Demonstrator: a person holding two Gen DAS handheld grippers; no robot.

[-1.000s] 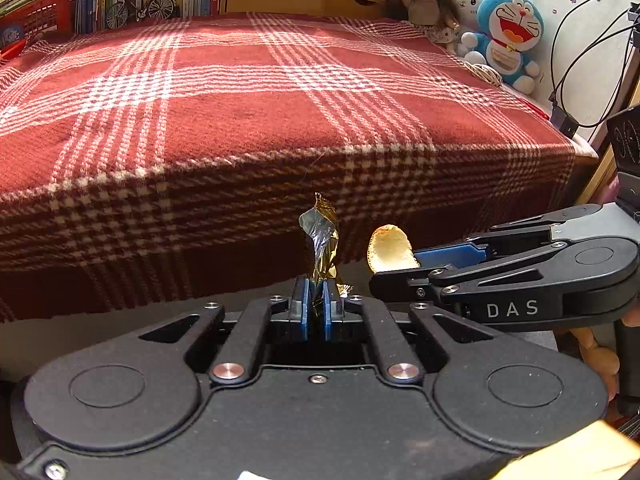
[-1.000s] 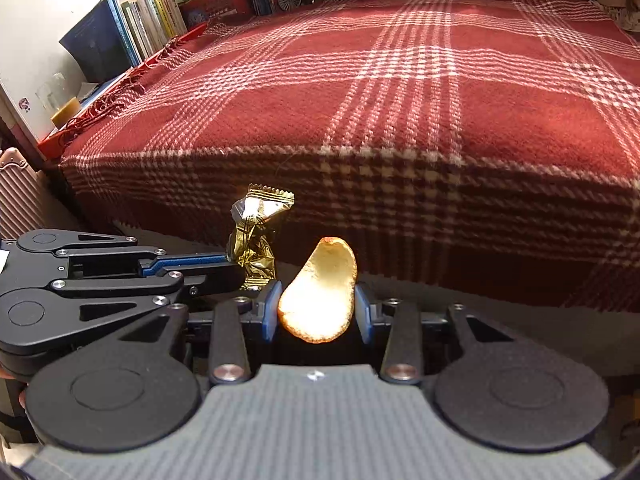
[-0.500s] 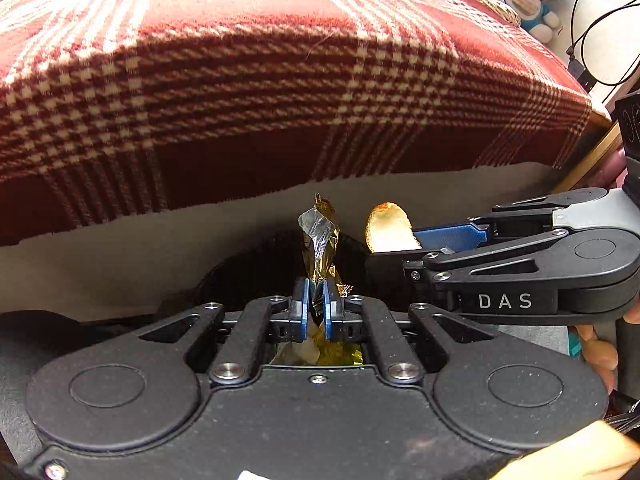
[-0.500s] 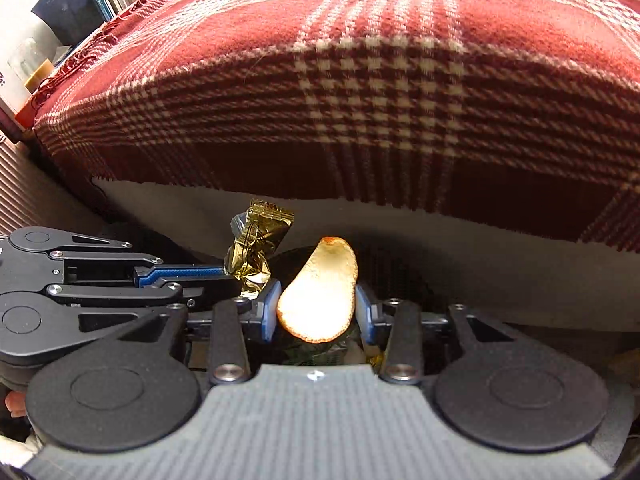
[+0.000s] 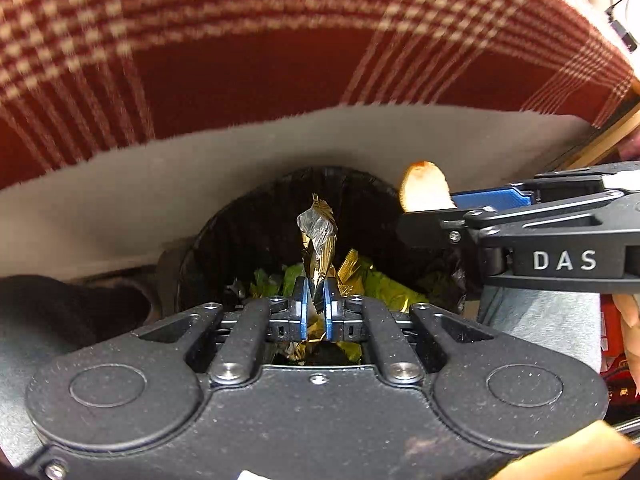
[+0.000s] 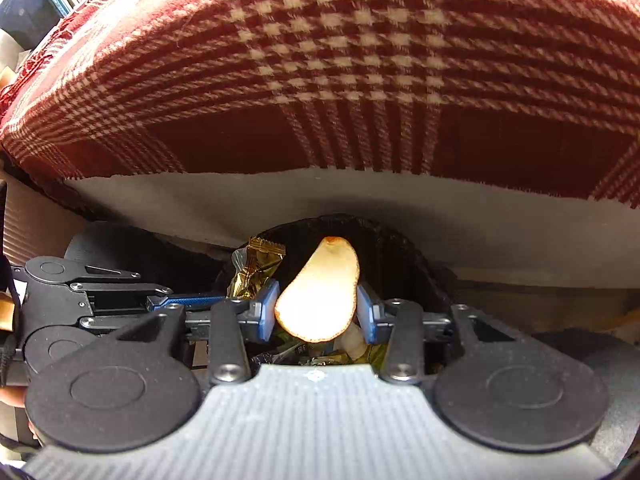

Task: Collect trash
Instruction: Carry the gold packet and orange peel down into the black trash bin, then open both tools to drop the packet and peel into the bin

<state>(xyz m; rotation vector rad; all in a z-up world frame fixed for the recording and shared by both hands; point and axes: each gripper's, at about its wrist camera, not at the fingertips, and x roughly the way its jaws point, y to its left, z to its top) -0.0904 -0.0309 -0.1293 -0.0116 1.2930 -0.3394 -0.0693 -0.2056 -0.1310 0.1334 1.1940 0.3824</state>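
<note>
Gold foil wrapper (image 5: 317, 236) sits pinched in our left gripper (image 5: 315, 304), the crisp (image 6: 318, 292) clamped in our right gripper (image 6: 316, 312), both above the black bin (image 5: 260, 216). Released carelessly, the light wrapper might cling to the jaws or drift past the rim.

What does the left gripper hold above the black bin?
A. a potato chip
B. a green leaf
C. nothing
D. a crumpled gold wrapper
D: the left gripper is shut on the crumpled gold wrapper over the black bin; the chip is in the right gripper.
</note>
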